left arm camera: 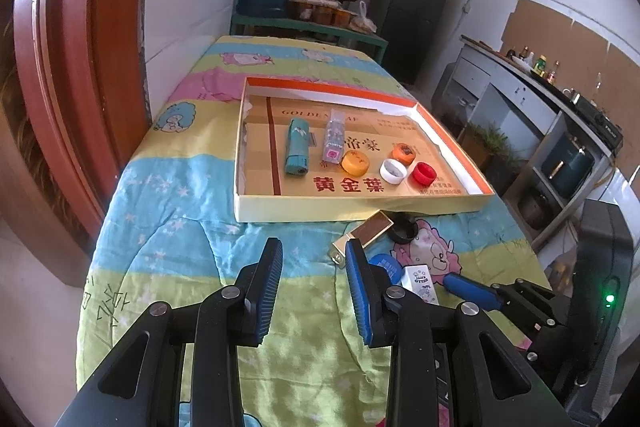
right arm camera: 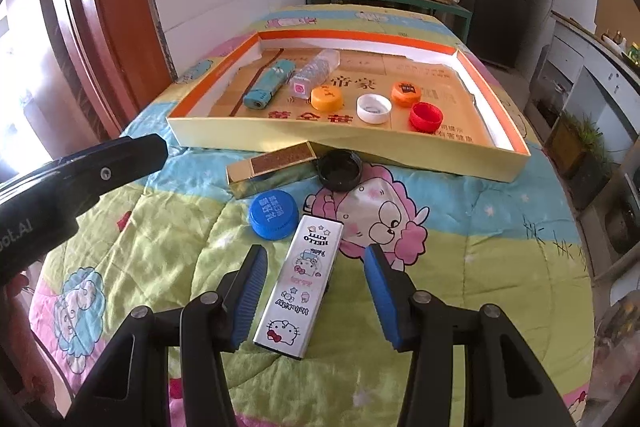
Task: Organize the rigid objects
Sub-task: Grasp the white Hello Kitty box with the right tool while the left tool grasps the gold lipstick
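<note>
left gripper (left arm camera: 314, 259) – fingers narrow, empty | right gripper (right arm camera: 316, 269) – fingers wide, straddling Hello Kitty tin (right arm camera: 298, 291)

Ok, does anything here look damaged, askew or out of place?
The tray's white inner lining is torn ragged along the far wall. Four items lie outside it on the quilt: gold box, black cap, blue cap, Hello Kitty case.

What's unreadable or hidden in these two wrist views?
- Gold box, left wrist view: near end hidden behind the left gripper finger.
- Blue cap and Hello Kitty case, same view: mostly covered by that finger.
- Black cap, right wrist view: contact with the tray wall unclear.
- Hello Kitty case, right wrist view: contact with the right gripper pads unclear.
</note>
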Tool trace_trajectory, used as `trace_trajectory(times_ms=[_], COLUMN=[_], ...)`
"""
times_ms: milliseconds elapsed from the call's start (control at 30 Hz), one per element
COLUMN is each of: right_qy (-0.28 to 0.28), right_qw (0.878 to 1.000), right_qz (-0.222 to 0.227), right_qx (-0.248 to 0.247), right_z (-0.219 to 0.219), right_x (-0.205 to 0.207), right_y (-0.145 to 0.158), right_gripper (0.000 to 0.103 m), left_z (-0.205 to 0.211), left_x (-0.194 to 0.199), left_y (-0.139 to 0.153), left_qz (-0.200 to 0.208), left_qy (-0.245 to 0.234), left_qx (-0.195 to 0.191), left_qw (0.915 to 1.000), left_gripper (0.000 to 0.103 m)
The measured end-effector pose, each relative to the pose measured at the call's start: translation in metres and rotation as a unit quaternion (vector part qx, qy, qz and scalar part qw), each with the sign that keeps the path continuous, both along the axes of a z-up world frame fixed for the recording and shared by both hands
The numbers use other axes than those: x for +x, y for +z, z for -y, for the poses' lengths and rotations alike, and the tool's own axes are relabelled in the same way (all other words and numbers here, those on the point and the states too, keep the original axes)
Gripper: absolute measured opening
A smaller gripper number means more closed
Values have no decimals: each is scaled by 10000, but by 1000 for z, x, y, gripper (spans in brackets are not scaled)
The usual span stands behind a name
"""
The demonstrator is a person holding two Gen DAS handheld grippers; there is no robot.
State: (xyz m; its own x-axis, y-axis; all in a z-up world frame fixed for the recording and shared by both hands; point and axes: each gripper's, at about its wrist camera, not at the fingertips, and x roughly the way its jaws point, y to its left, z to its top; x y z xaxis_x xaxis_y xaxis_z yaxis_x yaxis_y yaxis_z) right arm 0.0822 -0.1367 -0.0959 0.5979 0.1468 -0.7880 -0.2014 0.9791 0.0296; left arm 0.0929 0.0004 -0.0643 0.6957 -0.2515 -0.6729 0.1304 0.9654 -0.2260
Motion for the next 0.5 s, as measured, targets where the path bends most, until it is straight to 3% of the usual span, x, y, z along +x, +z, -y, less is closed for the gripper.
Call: trace_trajectory(times_ms=[67, 167, 333, 433, 500], right_qy=[-3, 33, 78, 56, 18], right_qw=[9999, 9999, 9998, 9999, 9999], right_qz=[-103, -107, -118, -136, -152], right_qx=[-33, -70, -111, -36, 18], right_z=[-2, -5, -5, 2, 9], right_x=[3, 1, -1, -3, -4], right_y=[-4, -4, -3, -1, -1], right_gripper=[38, 30, 28, 27, 27], left_z=[0, 2, 12, 22, 32], left_x=[1, 3, 13, 22, 31], left_y=[-1, -3, -4, -3, -4], left_qz=[-10, -6, 18, 101, 88], left_qy=[-47, -161, -746, -1312, -1830], left_qx=[-1, 43, 147, 313, 470], left_qw=[10000, 9999, 9971, 9908, 9819], left_gripper=[33, 33, 33, 33, 33])
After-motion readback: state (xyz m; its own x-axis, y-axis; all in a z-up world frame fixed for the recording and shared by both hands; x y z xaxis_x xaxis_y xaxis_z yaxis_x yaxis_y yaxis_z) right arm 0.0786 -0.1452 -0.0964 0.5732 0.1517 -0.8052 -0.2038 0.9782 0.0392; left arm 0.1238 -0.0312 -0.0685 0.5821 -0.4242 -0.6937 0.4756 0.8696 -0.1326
